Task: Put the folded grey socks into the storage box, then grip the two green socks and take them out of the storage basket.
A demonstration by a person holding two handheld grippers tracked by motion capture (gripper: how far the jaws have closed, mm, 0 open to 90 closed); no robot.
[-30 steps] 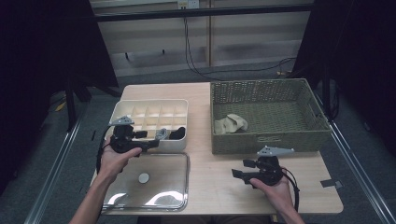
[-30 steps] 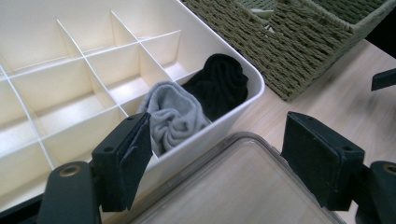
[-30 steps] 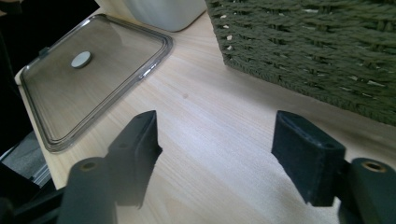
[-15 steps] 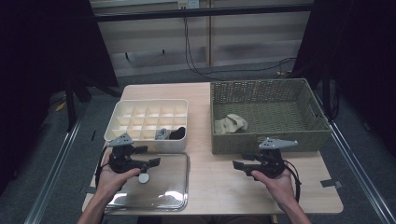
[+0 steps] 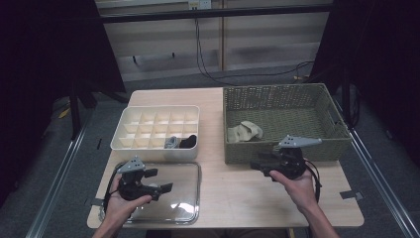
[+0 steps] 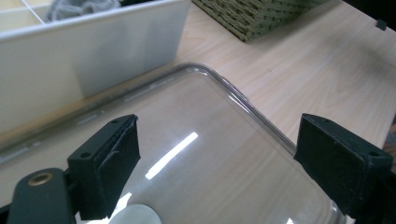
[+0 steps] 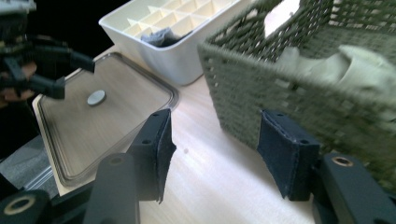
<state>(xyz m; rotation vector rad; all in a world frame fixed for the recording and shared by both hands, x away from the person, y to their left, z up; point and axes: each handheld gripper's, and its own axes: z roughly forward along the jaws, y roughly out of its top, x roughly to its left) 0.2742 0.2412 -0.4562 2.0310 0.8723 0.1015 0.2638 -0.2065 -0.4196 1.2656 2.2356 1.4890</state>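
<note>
Your left gripper point(image 5: 166, 188) backed off the divided box point(image 5: 157, 148) over the clear lid point(image 5: 190, 198), jaws just spreading empty, while your right gripper point(image 5: 253, 164) lifts basket-ward point(image 5: 282, 96), jaws parted, narrowing on nothing for the next pick.

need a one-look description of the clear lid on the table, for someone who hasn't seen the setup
Start at the white divided organizer box on the left half of the wooden table. Directly in front of it, at the table's near edge, lies the clear lid, flat, under the left gripper. It is the one see-through thing there: a rounded rectangle with a small round grey knob in its middle.
</note>
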